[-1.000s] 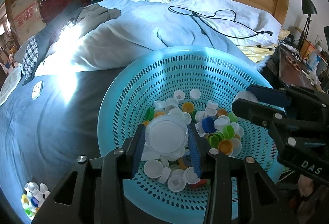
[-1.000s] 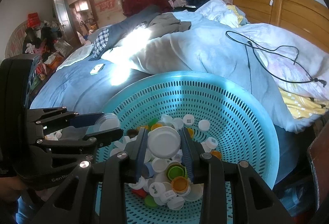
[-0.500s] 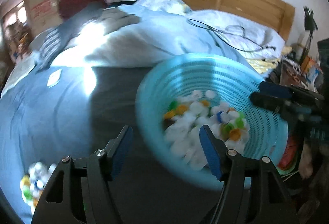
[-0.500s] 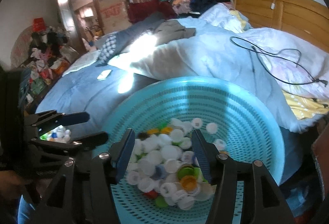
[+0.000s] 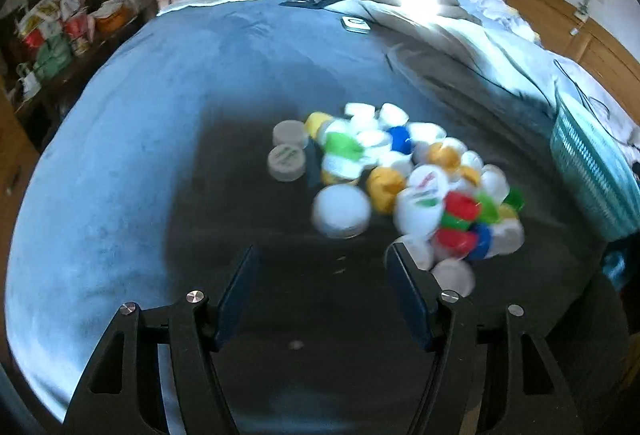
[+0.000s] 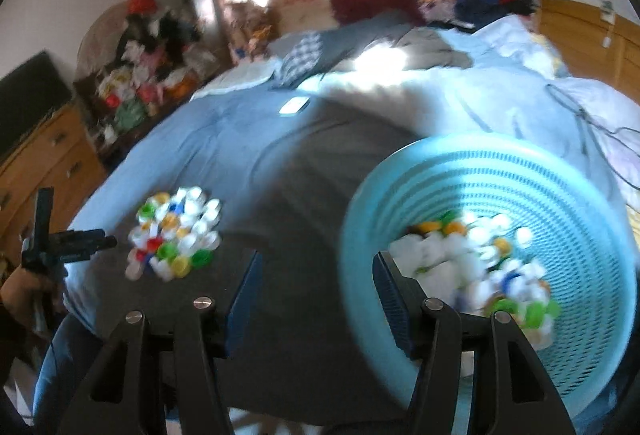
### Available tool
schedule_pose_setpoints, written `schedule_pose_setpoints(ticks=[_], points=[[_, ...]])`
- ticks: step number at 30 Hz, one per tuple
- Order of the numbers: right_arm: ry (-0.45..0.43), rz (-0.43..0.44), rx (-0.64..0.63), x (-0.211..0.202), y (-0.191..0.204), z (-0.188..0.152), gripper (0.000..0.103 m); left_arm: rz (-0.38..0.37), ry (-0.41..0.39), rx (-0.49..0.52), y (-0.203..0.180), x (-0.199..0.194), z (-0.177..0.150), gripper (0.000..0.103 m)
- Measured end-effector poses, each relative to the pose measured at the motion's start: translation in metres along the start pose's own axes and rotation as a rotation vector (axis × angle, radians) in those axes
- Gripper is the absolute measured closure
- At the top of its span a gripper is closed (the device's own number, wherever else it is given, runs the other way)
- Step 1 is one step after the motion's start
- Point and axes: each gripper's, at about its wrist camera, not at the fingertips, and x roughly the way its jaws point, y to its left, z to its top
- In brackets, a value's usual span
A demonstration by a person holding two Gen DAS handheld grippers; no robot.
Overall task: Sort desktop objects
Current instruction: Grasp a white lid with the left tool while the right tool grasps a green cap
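Plastic bottle caps of many colours [image 5: 404, 179] lie heaped on the dark bed cover, more in the perforated turquoise basket [image 6: 592, 219]; left gripper [image 5: 320, 279] and right gripper [image 6: 316, 283] gape empty; straddle one edge cap squarely

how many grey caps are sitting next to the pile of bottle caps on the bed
2. One grey cap lies at the pile's left edge; the other sits just in front of it. More may be buried.

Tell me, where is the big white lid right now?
In the left wrist view the big white lid lies on the dark bed cover at the near left edge of the loose cap pile, just beyond the open left gripper.
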Motion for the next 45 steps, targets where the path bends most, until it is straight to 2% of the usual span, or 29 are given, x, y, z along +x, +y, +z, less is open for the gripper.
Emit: schedule_pose_setpoints(ticks=[7, 13, 16, 19, 21, 26, 29, 34, 39, 45], points=[[0.056, -0.01, -0.064, 0.019, 0.036, 0.003, 0.041, -0.069, -0.002, 0.08, -0.007, 0.036, 0.006, 0.047], [0.1, -0.016, -0.095, 0.032, 0.055, 0.002, 0.041, -0.106, -0.02, 0.074, -0.008, 0.05, 0.019, 0.048], [0.109, -0.004, -0.112, 0.038, 0.064, 0.005, 0.041, -0.078, -0.038, 0.081, -0.009, 0.049, 0.017, 0.069], [0.1, 0.024, -0.132, 0.045, 0.077, 0.01, 0.051, -0.082, -0.059, 0.065, -0.007, 0.041, 0.011, 0.069], [0.106, 0.05, -0.139, 0.052, 0.085, 0.013, 0.054, -0.067, -0.074, 0.05, -0.004, 0.032, 0.008, 0.069], [0.13, 0.104, -0.161, 0.083, 0.105, 0.018, 0.054, -0.054, -0.116, -0.024, 0.007, 0.003, 0.005, 0.069], [0.193, 0.145, -0.189, 0.117, 0.12, 0.016, 0.055, -0.063, -0.121, -0.047, 0.01, -0.005, 0.004, 0.069], [0.24, 0.147, -0.303, 0.144, 0.139, 0.001, 0.058, -0.077, -0.13, -0.052, 0.01, -0.013, 0.005, 0.068], [0.282, 0.114, -0.374, 0.16, 0.136, -0.013, 0.061, -0.099, -0.116, -0.069, 0.012, -0.011, 0.003, 0.068], [0.301, 0.155, -0.417, 0.182, 0.141, -0.013, 0.061, -0.1, -0.095, -0.086, 0.015, -0.004, 0.002, 0.068]])
